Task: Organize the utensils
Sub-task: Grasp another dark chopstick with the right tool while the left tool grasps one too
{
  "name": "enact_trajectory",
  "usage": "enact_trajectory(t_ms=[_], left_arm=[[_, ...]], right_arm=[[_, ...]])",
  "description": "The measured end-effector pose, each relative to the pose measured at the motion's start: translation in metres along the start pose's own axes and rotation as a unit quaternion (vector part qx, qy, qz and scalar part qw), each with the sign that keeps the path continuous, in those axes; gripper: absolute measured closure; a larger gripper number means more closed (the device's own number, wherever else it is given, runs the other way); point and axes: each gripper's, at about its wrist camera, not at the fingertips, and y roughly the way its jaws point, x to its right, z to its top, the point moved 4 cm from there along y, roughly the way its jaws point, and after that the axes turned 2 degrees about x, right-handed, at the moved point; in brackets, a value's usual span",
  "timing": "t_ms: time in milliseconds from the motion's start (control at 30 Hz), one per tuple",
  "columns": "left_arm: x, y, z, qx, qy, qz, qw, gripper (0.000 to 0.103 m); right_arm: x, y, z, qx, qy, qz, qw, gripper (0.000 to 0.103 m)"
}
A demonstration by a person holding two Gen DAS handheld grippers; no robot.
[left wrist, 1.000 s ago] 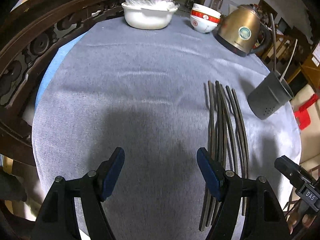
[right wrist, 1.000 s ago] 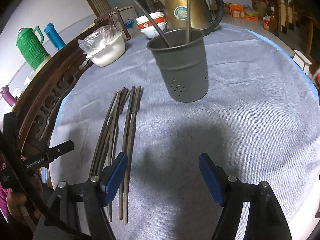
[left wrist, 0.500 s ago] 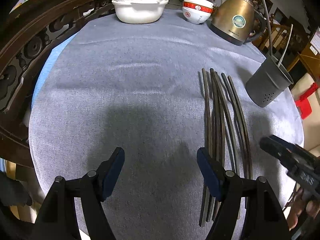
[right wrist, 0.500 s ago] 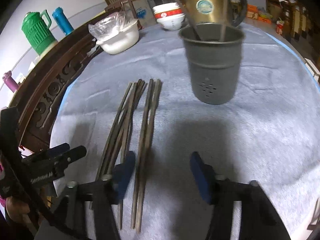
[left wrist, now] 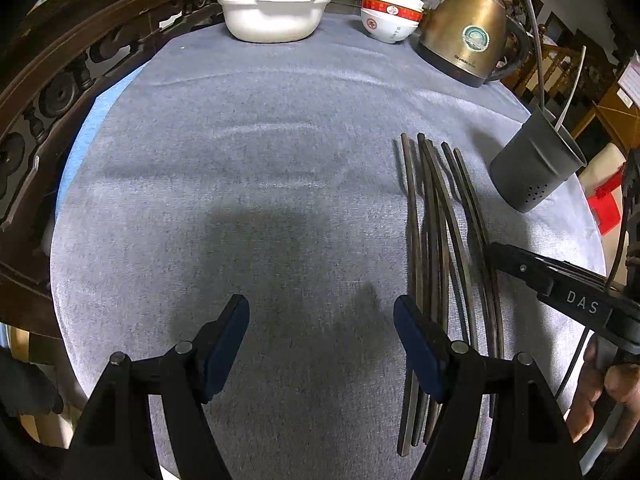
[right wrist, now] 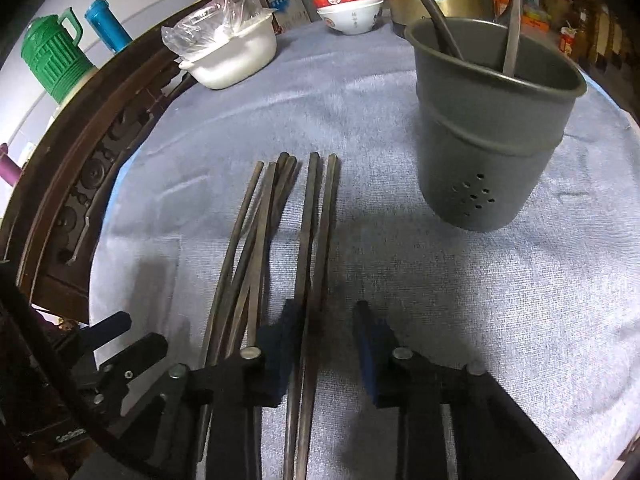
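Grey towelling cloth (left wrist: 248,152) covers the round table on which I am working; against the frames of half a second and one second ago, my right gripper (right wrist: 324,344) has come down over the dark chopsticks (right wrist: 308,240), its jaws narrowed from wide to a small gap that straddles the right-hand pair, though I cannot tell whether the blue pads (right wrist: 370,344) touch them. My left gripper (left wrist: 320,344) has stayed wide apart and holds nothing, hovering over bare cloth just left of the chopstick bundle (left wrist: 436,240). Beyond the bundle's far ends and to the right stands the grey perforated holder (right wrist: 492,140), upright, with two chopsticks leaning inside. Legible writing: "DAS" on the right gripper's body (left wrist: 580,304) as seen from the left wrist view; the gold kettle (left wrist: 468,40) bears a round badge and small lettering I cannot read. At the far edge sit a white basin with a plastic bag (left wrist: 276,12) and stacked red-banded bowls (left wrist: 388,16). A carved dark wooden chair back (right wrist: 80,168) curves beside the table, with a green jug (right wrist: 52,60) and a blue flask (right wrist: 108,24) behind it.
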Motion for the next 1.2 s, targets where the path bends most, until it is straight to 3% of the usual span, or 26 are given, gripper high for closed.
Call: enact_trajectory(t_ms=[133, 367, 533, 733, 833, 900, 933, 1067, 1200], left_arm=[[0.001, 0.003, 0.002, -0.003, 0.0, -0.001, 1.0, 0.028], [0.007, 0.009, 0.012, -0.017, 0.005, -0.002, 0.9998, 0.028], [0.02, 0.016, 0.031, -0.04, 0.011, -0.01, 0.9991, 0.028], [0.04, 0.027, 0.051, -0.058, 0.023, -0.013, 0.998, 0.028], [0.045, 0.04, 0.054, -0.085, 0.029, -0.004, 0.9959, 0.04], [0.045, 0.048, 0.055, -0.106, 0.026, -0.004, 0.994, 0.056], [0.045, 0.049, 0.056, -0.104, 0.026, 0.0, 0.9943, 0.058], [0.045, 0.052, 0.058, -0.117, 0.038, 0.007, 0.9924, 0.096], [0.043, 0.048, 0.052, -0.124, 0.056, -0.005, 0.9906, 0.097]], right_arm=[[0.013, -0.002, -0.002, -0.009, 0.015, 0.002, 1.0, 0.08], [0.003, 0.006, 0.006, -0.01, -0.012, -0.018, 1.0, 0.079], [0.007, 0.006, 0.004, -0.022, -0.031, -0.033, 0.999, 0.092], [0.017, 0.001, -0.002, -0.021, -0.031, -0.024, 0.999, 0.093], [0.018, 0.0, -0.002, -0.02, -0.031, -0.02, 0.999, 0.093], [0.018, 0.0, -0.003, -0.021, -0.033, -0.017, 0.999, 0.093], [0.018, -0.001, -0.003, -0.021, -0.034, -0.016, 0.999, 0.093], [0.017, 0.0, -0.002, -0.03, -0.049, -0.016, 0.998, 0.093], [0.014, 0.002, -0.001, -0.05, -0.075, -0.023, 0.996, 0.093]])
